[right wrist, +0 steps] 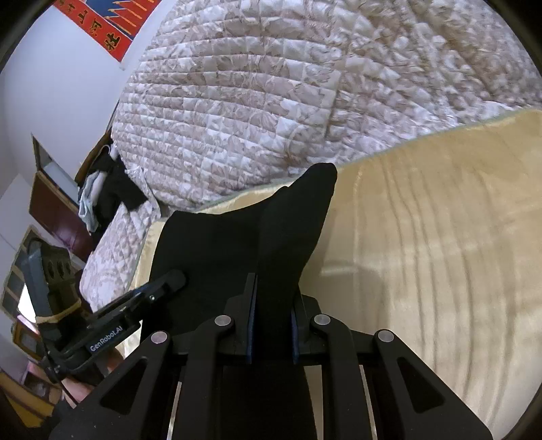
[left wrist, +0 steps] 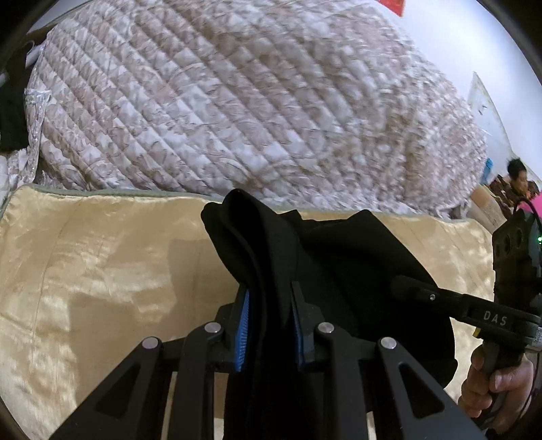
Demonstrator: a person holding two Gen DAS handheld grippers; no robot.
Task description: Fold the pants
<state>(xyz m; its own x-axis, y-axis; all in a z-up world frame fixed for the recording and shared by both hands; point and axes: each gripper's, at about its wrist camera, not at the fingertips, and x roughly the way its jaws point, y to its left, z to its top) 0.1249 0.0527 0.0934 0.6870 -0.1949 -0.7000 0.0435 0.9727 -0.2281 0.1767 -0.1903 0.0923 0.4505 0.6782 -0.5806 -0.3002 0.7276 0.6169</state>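
Note:
The black pants (left wrist: 355, 257) hang lifted over a shiny cream bed cover (left wrist: 101, 270). My left gripper (left wrist: 269, 298) is shut on a bunched fold of the black pants, which sticks up past its blue pads (left wrist: 244, 325). In the right wrist view my right gripper (right wrist: 271, 298) is shut on another edge of the pants (right wrist: 210, 250), whose corner rises to a point above the jaws. Each gripper shows in the other's view: the right gripper (left wrist: 406, 287) at the right, the left gripper (right wrist: 169, 281) at the lower left, both buried in black cloth.
A quilted floral bedspread (left wrist: 220, 94) covers the far part of the bed. A dark pile of clothes (right wrist: 111, 189) lies at the bed's left end beside a wooden cabinet (right wrist: 50, 199). A person (left wrist: 516, 179) sits at the far right. A red poster (right wrist: 108, 23) hangs on the wall.

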